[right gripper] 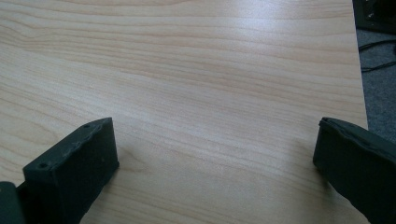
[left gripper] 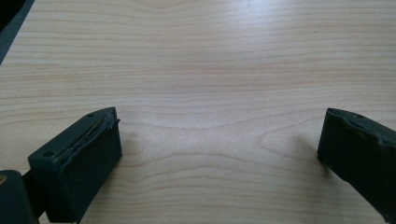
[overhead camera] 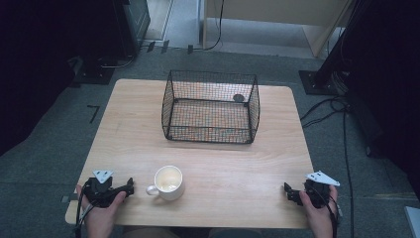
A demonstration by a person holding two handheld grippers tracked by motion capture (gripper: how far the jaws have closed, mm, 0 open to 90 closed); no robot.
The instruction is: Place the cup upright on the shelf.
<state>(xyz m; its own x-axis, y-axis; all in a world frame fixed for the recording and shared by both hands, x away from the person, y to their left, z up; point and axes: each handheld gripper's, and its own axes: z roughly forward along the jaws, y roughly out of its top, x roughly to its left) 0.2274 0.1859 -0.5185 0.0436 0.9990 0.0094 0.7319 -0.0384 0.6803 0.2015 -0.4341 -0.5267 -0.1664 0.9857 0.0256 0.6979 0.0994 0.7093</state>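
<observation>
A white mug (overhead camera: pixel 169 182) stands upright near the front of the wooden table (overhead camera: pixel 129 144), its handle turned to the left. Behind it, at the table's far middle, sits a black wire mesh basket (overhead camera: pixel 211 106) with nothing in it. My left gripper (overhead camera: pixel 126 188) rests at the front left corner, just left of the mug's handle and apart from it. In the left gripper view its jaws (left gripper: pixel 219 154) stand wide over bare wood. My right gripper (overhead camera: pixel 291 193) lies at the front right corner. Its jaws (right gripper: pixel 217 158) are likewise spread with nothing between them.
Grey carpet surrounds the table. Black stands and cables (overhead camera: pixel 327 106) lie on the floor to the right, and dark equipment (overhead camera: pixel 99 64) stands at the back left. The table's right edge (right gripper: pixel 360 88) runs close beside my right gripper.
</observation>
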